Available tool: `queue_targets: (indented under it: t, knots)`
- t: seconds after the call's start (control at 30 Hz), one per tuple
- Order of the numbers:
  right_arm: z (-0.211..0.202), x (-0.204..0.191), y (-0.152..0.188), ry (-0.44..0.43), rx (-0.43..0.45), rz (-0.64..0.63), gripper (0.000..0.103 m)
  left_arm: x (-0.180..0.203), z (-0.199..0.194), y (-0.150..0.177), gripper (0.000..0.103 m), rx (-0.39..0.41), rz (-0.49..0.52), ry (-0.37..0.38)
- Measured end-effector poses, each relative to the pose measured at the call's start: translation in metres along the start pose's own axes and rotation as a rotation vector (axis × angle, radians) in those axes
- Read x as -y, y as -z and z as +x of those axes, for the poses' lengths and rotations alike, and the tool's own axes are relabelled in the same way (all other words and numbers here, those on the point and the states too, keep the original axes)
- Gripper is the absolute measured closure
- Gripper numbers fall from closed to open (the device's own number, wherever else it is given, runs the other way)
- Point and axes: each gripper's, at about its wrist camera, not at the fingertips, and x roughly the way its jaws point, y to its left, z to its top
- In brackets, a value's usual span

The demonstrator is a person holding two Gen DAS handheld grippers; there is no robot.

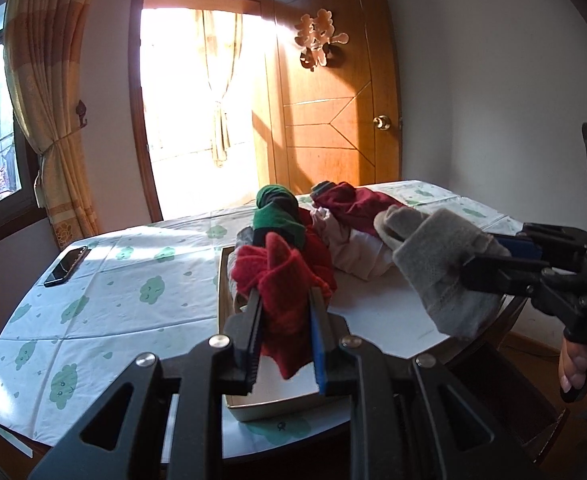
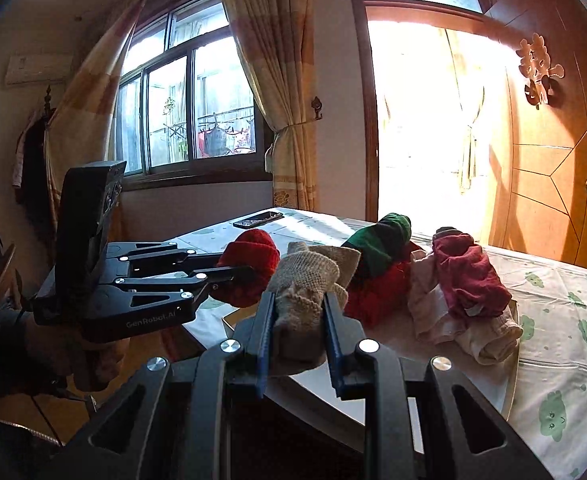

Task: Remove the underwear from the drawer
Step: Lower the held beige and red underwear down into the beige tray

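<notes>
My left gripper is shut on a red knit piece held above the near end of a shallow white box. My right gripper is shut on a grey-beige knit piece, raised beside the red one. Each view shows the other hand: the right gripper with the grey piece, and the left gripper with the red piece. On the box lies a pile: a green-and-black roll, a dark red garment and pink underwear.
The table has a cloud-print cloth, and a phone lies at its far left corner. A dark wooden drawer stands open under the table's near edge. A wooden door, curtains and a window are behind.
</notes>
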Motion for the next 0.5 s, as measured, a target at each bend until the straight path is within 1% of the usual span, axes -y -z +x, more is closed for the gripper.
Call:
queue_targets:
  t: [0.37,0.5]
  knots:
    - [0.004,0.006,-0.011,0.009,0.03,0.015,0.078,-0.003,0.01,-0.01,0.084,-0.001,0.013,-0.024]
    - [0.009,0.01,-0.015,0.008,0.03,0.023,0.078,-0.004,0.019,-0.014,0.084,-0.017,0.02,-0.026]
